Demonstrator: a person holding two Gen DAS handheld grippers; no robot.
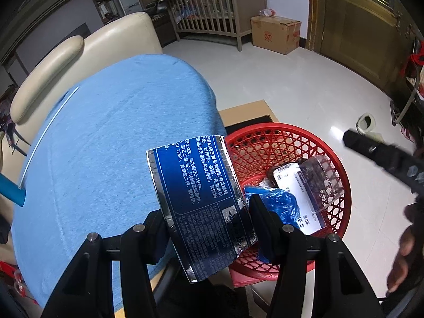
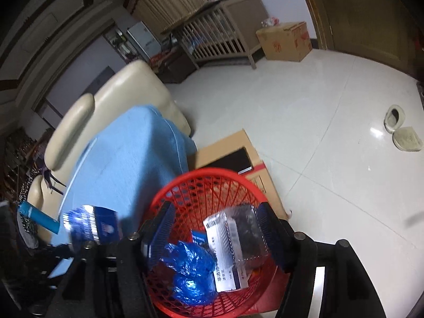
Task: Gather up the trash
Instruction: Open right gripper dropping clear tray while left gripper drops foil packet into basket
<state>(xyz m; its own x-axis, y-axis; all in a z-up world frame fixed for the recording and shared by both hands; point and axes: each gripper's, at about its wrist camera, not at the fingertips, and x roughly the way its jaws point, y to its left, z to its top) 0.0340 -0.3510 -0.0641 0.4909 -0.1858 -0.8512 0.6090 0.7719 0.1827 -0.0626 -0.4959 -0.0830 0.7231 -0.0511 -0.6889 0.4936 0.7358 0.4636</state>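
A flattened blue toothpaste carton [image 1: 201, 198] with silver edges stands between the fingers of my left gripper [image 1: 205, 209], which is shut on it beside the red mesh basket [image 1: 278, 128]. In the right wrist view the carton [image 2: 90, 225] shows blurred at the lower left. My right gripper [image 2: 217, 206] hangs open over the basket [image 2: 212, 171], its pads pressing on nothing. Below it lie a crumpled blue plastic bag [image 2: 190, 270], a white medicine box [image 2: 225, 259] and a clear plastic blister tray [image 2: 246, 233].
A blue cloth [image 1: 106, 145] covers the surface left of the basket, with a thin white stick [image 1: 50, 132] and a blue tube [image 1: 10, 188] on it. Flat cardboard [image 2: 228, 145] lies under the basket. A cream sofa [image 1: 119, 34], a crib [image 1: 212, 13], a cardboard box [image 1: 275, 34] and slippers [image 2: 397, 124] stand around.
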